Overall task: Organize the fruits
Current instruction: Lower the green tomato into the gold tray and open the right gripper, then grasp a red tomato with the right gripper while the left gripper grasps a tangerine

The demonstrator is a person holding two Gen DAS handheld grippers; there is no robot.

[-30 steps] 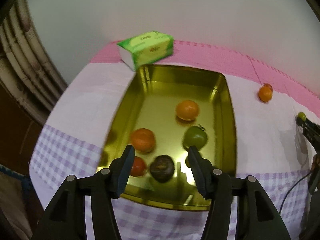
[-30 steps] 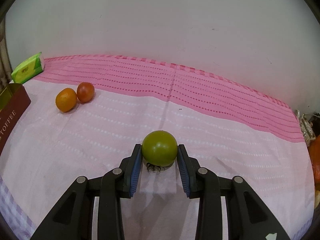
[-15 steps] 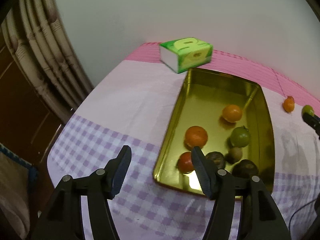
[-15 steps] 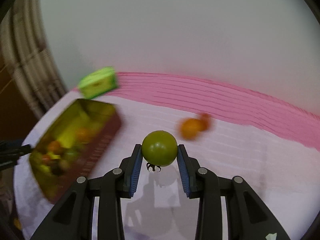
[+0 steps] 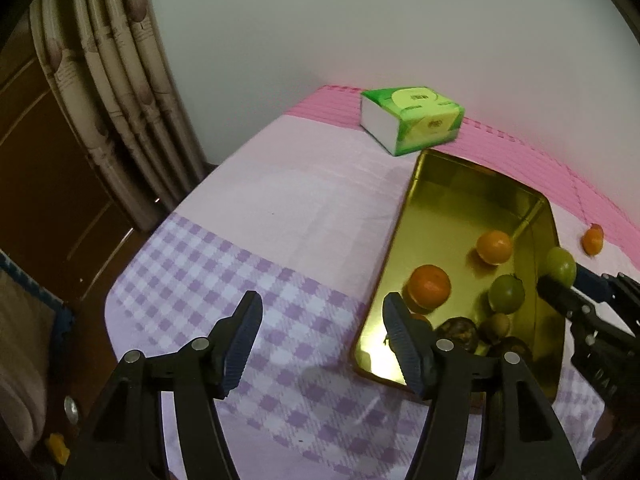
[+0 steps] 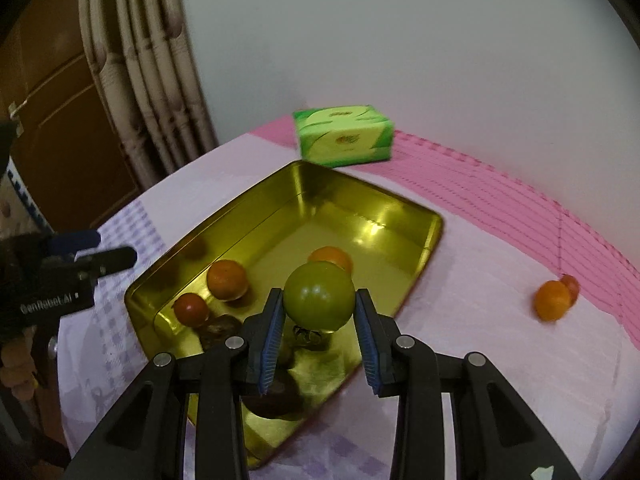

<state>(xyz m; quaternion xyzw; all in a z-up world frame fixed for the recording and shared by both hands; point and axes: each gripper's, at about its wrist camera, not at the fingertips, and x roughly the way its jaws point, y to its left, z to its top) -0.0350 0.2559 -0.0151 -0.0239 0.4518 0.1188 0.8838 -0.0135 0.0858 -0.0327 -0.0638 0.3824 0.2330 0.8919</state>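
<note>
Two blue-padded fingers of the right gripper [image 6: 320, 326] are clamped on a green tomato [image 6: 319, 295], which is held above the near end of the gold tin [image 6: 434, 228]. At ten o'clock of it, an orange [image 6: 227, 279] and a red tomato [image 6: 191, 309] are seen inside. The left gripper [image 5: 322, 334] is held spread and empty over the checked cloth [image 5: 192, 276]; a tissue pack [image 5: 412, 124] is seen at one o'clock.

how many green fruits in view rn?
2. One green tomato gripped by the right hand-held gripper above the gold tin; another green fruit lies inside the tin. More may be hidden behind the gripper.
</note>
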